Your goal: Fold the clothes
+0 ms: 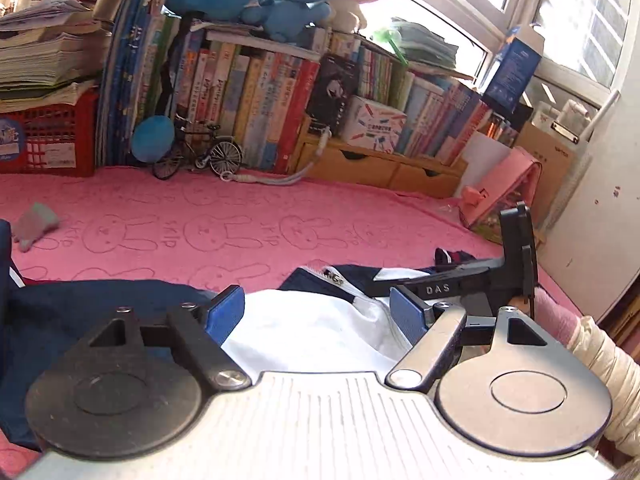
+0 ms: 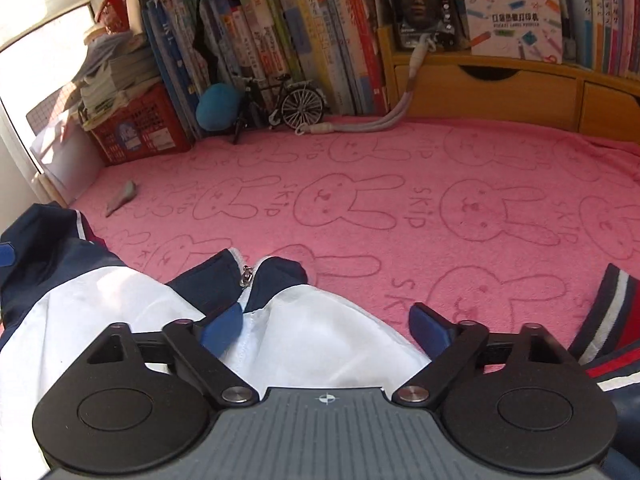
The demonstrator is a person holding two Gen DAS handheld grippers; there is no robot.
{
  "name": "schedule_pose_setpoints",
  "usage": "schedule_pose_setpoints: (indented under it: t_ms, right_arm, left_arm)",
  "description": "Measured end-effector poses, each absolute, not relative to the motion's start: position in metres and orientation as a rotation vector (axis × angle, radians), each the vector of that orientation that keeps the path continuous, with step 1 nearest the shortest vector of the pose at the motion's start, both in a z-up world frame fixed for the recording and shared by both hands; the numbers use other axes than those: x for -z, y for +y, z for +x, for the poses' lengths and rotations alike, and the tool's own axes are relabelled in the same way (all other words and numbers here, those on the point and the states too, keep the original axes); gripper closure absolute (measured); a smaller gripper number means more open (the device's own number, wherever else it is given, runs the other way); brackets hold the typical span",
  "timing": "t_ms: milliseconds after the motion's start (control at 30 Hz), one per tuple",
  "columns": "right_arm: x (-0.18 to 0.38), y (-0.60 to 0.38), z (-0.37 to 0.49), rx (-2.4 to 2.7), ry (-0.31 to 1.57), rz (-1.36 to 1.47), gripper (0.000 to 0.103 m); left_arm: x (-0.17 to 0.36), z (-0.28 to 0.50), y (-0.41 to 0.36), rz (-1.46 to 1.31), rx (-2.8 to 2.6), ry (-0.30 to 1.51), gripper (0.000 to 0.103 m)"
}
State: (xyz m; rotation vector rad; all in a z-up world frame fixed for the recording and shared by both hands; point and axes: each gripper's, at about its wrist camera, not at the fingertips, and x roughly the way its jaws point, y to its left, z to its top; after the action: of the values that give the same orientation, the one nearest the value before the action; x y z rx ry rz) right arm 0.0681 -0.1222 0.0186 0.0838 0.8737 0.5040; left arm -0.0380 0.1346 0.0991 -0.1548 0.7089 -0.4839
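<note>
So going left to right across the pink bunny blanket [image 2: 400, 184]: far left there's a small grey scrap [image 2: 122, 196] lying on its own, well apart from everything; ignore it. Then the navy and white jacket [image 2: 132, 304], which is the thing being folded; it's sprawled along the near edge of the blanket, navy bulk to the left, white panel in the middle, and a striped red, white and navy cuff [image 2: 616, 312] poking up at the far right. Its long axis looks to run side to side, across both grippers rather than away from them.

The left gripper [image 1: 318, 306] is spread wide with the white panel lying between and under its blue pads; nothing pinched, the pads aren't pressing on cloth as far as I can see. The right gripper [image 2: 330, 320] is also parted; its left pad sits right at the white fabric near the zipper pull [image 2: 246, 276], its right pad hangs over bare blanket, so no grip there either.

My read: the collar and zipper end lies just ahead of the right gripper, so that hand is the nearer one for grabbing it; the left one is better placed for the navy side. Backdrop is books [image 2: 304, 32] and a toy bicycle [image 2: 284, 102], well clear.
</note>
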Motion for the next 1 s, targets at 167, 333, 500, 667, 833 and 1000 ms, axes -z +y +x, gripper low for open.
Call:
schedule_pose_setpoints:
  t_ms: [167, 333, 500, 667, 833, 1000]
  right_arm:
    - [-0.035, -0.118, -0.003, -0.621, 0.640, -0.052, 0.081]
    - [-0.048, -0.122, -0.099, -0.754, 0.499, -0.322, 0.080]
    - [-0.030, -0.112, -0.149, -0.817, 0.527, -0.567, 0.078]
    - [-0.053, -0.120, -0.169, -0.881, 0.436, -0.727, 0.061]
    - [-0.119, -0.166, -0.115, -0.842, 0.423, -0.099, 0.005]
    - [-0.102, -0.168, -0.016, -0.688, 0.710, 0.304, 0.021]
  left_arm:
    - [-0.045, -0.046, 0.118, -0.068, 0.468, 0.842, 0.024]
    - [-0.027, -0.050, 0.123, -0.071, 0.455, 0.821, 0.022]
    - [-0.017, -0.068, 0.110, 0.057, 0.464, 0.735, 0.012]
    - [-0.011, -0.083, 0.103, 0.130, 0.458, 0.671, 0.005]
    - [-0.012, -0.084, 0.103, 0.125, 0.465, 0.666, 0.003]
    - [-0.013, -0.084, 0.104, 0.115, 0.467, 0.661, 0.003]
